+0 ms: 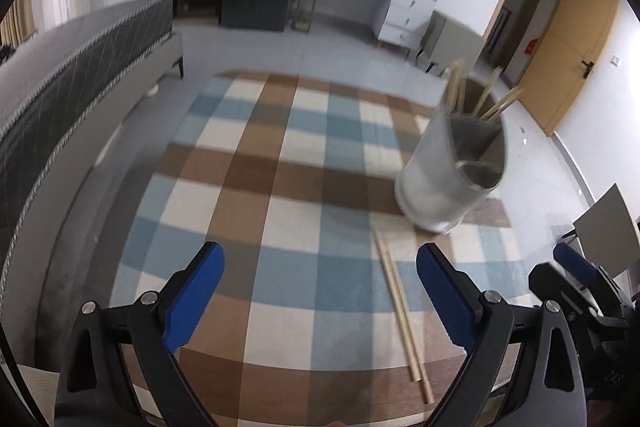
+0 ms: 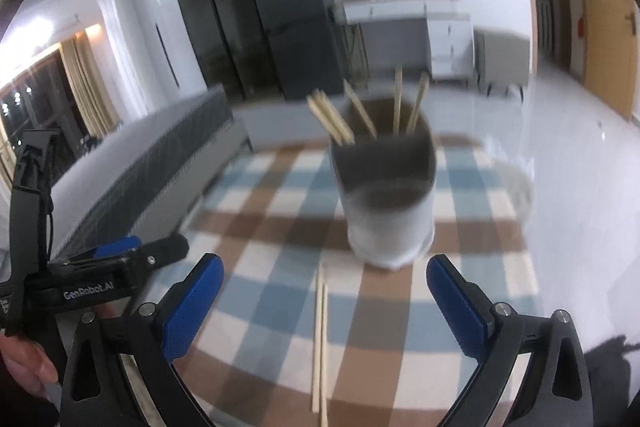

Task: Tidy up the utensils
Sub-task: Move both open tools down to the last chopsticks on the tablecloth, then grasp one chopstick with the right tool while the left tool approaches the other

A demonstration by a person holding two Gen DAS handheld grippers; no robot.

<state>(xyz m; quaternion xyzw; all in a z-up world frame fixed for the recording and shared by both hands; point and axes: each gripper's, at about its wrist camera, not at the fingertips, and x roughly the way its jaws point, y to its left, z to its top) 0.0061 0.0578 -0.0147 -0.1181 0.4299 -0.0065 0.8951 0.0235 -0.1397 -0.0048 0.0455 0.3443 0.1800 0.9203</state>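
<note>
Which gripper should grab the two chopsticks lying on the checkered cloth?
Probably the right gripper. The pair of pale wooden chopsticks lies straight between its open blue fingers. For the left gripper they sit off toward its right finger. Both are empty.

A grey cylindrical holder (image 2: 390,215) stands upright on the checkered cloth, with several wooden chopsticks (image 2: 362,113) inside. Two more chopsticks (image 2: 321,339) lie parallel just before it.

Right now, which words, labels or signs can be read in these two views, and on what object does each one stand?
"GenRobot.AI": white letters on the black body of the left tool, seen in the right wrist view.
Small white print at that body's left end: too small to read.
Red sign by the wooden door: too blurred to read.
Nothing else is readable.
</note>
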